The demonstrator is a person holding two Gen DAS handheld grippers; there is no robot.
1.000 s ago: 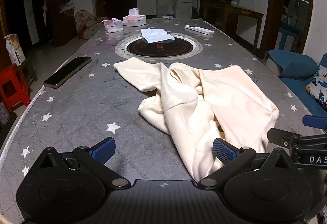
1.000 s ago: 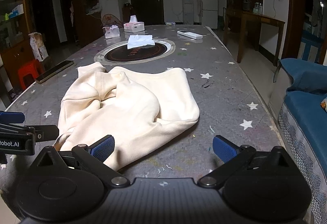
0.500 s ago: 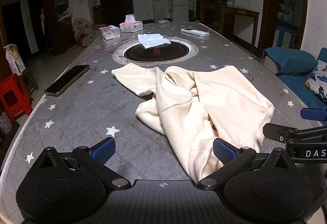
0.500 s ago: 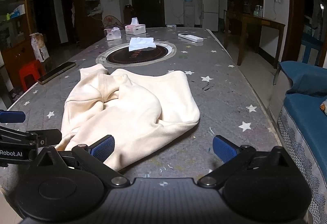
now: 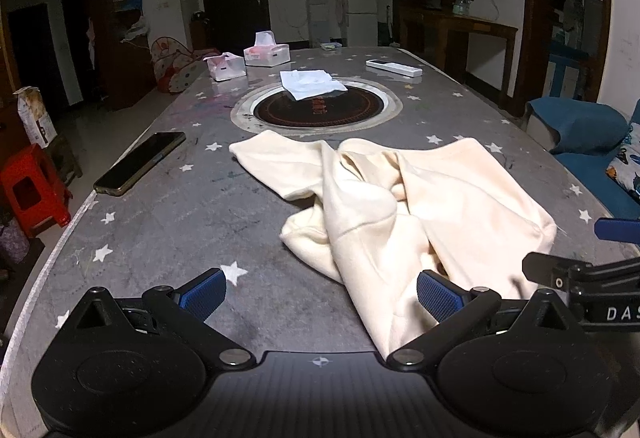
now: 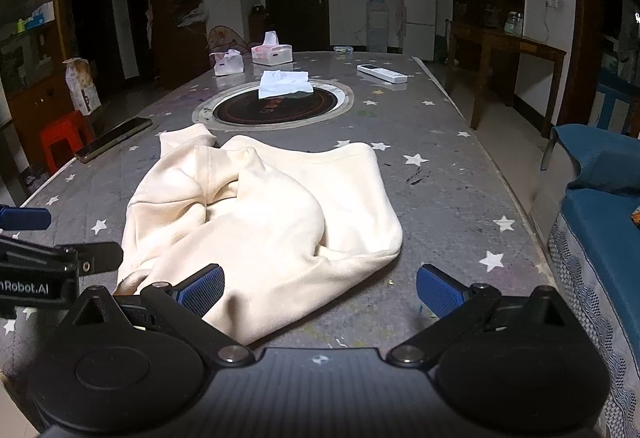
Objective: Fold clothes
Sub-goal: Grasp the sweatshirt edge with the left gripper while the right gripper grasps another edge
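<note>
Farther back, two tissue boxes (image 5: 266, 54) hold tissues; both grippers' fingers (image 5: 202, 294) gape wide, empty.

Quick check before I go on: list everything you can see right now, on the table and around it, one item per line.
garment: 1, cream, crumpled on the near table.
table: 1, grey with white stars, dark round inset mid-table.
phone: 1, dark, left table edge.
cloth: 1, white, on the round inset.
tissue boxes: 2, white and pink, far left of table.
remote: 1, white, far right of table.
stool: 1, red, floor at left.
sofa: 1, blue, right of table.
fridge: 1, white, far wall.
left gripper: 1, black with blue pads, open, near garment's edge.
right gripper: 1, same, open.
</note>
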